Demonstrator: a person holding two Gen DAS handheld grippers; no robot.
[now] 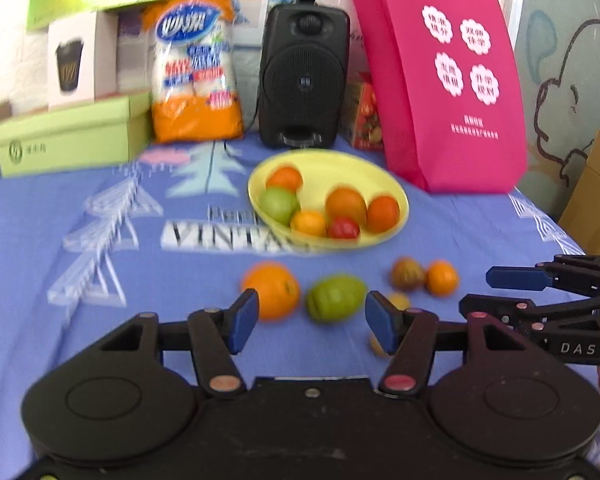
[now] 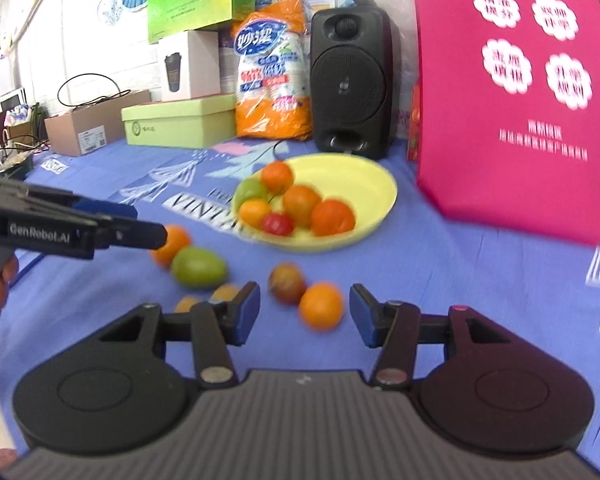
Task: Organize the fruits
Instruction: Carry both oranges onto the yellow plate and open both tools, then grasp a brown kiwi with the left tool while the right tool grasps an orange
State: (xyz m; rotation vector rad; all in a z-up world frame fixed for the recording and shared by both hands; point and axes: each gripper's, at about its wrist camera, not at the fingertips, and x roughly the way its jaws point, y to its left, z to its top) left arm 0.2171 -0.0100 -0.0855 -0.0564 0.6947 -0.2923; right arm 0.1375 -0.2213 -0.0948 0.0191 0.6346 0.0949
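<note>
Six round fruits fill the pale yellow plastic bowl [image 1: 396,196] on the blue printed cloth [image 1: 60,240]; more fruits, perhaps five given the blur, lie loose before it. The left gripper [image 1: 312,320] and right gripper [image 2: 305,312] both gape empty above these.

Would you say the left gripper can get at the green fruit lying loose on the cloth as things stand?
Probably yes. The left gripper is open and empty, and the green fruit lies just ahead between its fingers. The large orange sits close beside it and could be nudged.
</note>
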